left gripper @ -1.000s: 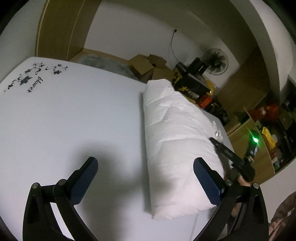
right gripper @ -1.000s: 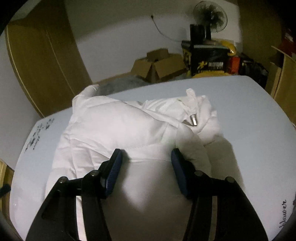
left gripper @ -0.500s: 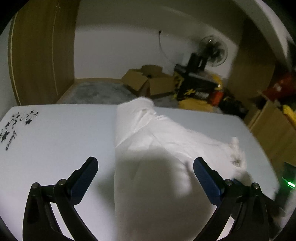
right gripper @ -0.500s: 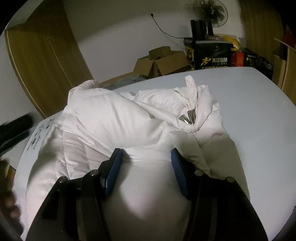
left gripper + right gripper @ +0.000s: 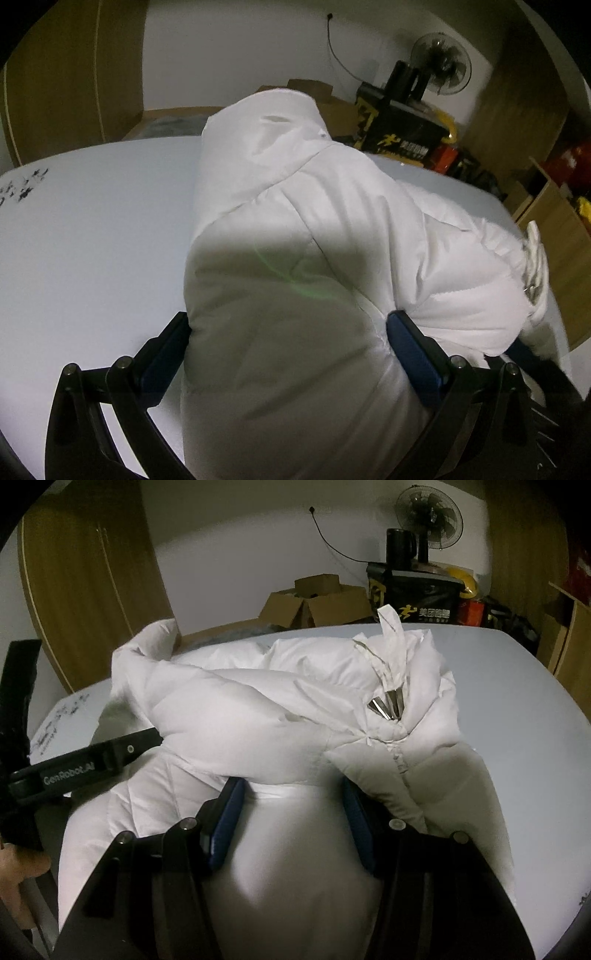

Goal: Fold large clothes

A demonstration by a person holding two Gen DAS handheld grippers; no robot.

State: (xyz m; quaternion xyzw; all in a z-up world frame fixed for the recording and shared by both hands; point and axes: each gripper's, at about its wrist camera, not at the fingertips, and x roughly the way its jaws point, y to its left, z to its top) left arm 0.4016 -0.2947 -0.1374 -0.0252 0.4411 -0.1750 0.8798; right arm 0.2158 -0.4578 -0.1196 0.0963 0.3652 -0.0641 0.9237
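Two wide-spread fingers frame your left wrist view: your left gripper (image 5: pixel 286 354) stands released, with the white puffer jacket (image 5: pixel 332 258) bulging up between its blue pads (image 5: pixel 415 356) and touching both. The jacket lies bunched lengthwise on the white table (image 5: pixel 92 229), its near end filling the lower middle of the view and its far end rising toward the table's back edge. To the left of the jacket you have a broad bare stretch of tabletop running out to the black floral print (image 5: pixel 22 186) at the far left edge. To the right the jacket reaches close to the table's edge, where wooden shelving (image 5: pixel 554 221) stands just beyond. A black and yellow box (image 5: pixel 402 129) and a standing fan (image 5: pixel 441 68) sit past the far edge.

From your right wrist view, your right gripper (image 5: pixel 291 819) is clenched on a fold of the jacket (image 5: pixel 258 709), fabric swelling between the narrow-set pads. The jacket's metal drawstring tips (image 5: pixel 388 705) rest on the crumpled collar. Bare table (image 5: pixel 517 709) opens to the right, out to its curved edge. On the left, your left gripper (image 5: pixel 110 753) lies against the jacket's side. Cardboard boxes (image 5: pixel 321 602) and a wooden wardrobe (image 5: pixel 85 579) stand behind the far edge.
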